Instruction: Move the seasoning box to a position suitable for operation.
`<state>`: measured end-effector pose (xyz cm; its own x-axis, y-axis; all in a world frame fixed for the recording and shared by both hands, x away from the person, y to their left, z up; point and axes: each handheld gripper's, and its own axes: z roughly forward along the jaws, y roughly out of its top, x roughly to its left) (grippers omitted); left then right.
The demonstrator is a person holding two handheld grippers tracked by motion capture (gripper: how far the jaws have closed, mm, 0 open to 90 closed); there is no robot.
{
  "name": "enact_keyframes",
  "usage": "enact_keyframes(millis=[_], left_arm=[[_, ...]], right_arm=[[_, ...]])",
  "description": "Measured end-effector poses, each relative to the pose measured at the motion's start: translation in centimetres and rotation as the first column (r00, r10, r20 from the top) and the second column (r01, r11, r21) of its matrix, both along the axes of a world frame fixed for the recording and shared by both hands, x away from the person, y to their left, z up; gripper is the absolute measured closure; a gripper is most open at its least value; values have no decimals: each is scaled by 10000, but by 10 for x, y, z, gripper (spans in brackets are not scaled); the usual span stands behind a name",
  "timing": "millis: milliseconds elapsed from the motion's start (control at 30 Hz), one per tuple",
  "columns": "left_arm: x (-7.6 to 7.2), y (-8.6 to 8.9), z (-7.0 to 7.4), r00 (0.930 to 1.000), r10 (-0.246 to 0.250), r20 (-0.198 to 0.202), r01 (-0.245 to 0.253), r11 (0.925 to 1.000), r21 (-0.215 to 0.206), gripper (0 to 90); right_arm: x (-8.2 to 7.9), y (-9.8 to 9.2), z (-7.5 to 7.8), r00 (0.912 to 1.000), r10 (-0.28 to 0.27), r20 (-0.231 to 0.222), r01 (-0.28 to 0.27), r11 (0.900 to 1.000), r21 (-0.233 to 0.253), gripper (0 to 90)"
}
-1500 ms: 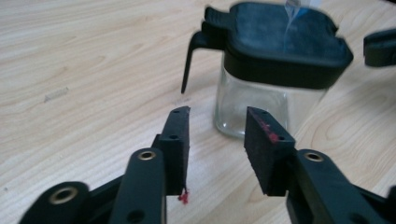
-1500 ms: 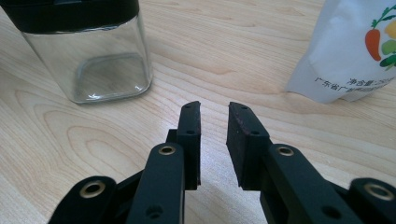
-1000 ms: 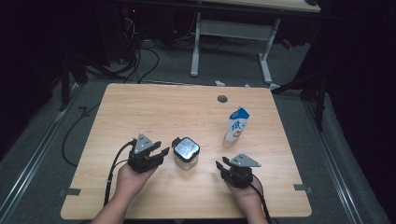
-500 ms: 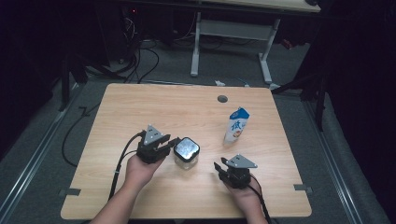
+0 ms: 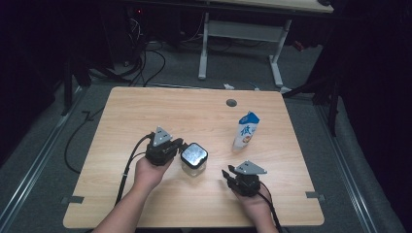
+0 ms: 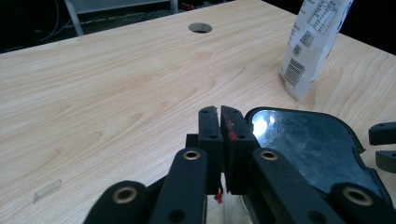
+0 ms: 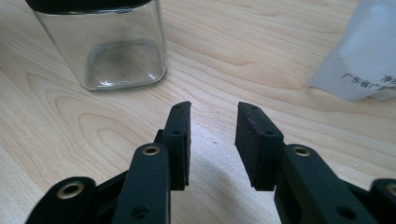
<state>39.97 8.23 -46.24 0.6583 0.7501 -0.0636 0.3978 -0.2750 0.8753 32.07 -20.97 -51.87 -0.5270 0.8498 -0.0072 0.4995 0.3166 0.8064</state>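
Two grippers sit over the near half of a wooden table (image 5: pixel 145 116), one in each of the person's hands. Left of centre, the left gripper (image 5: pixel 176 147) lies right against the left side of a small square glass jar (image 5: pixel 194 159) with a black lid; in its own view its jaws are pressed together with nothing between them, the tips just beside the lid's edge, though whether they touch it I cannot tell. On the right, the right gripper (image 5: pixel 230 173) rests low near the front edge, its jaws spread apart and empty, pointing toward the jar, which stands a little way off to its far left. Farther right and farther back, a blue and white carton (image 5: pixel 246 129) stands upright, apart from jar and grippers. Beyond the carton, a round hole (image 5: pixel 231 103) shows in the tabletop.
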Motion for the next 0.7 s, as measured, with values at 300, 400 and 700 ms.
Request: enact_keyframes(millis=[300, 400, 700], left_arm=[[-1, -8, 3, 9996, -225, 197, 220, 9995, 243, 900], [-1, -9, 2, 9995, -227, 226, 220, 9993, 312, 900], [-1, -12, -1, 9992, -233, 332, 213, 9979, 607, 900]], right_arm=[[0, 1, -1, 10000, 99, -5, -99, 10000, 4, 689], [-1, 2, 0, 9999, 45, 141, -44, 10000, -87, 689], [-3, 4, -1, 9996, 64, 269, -59, 9998, -188, 689]])
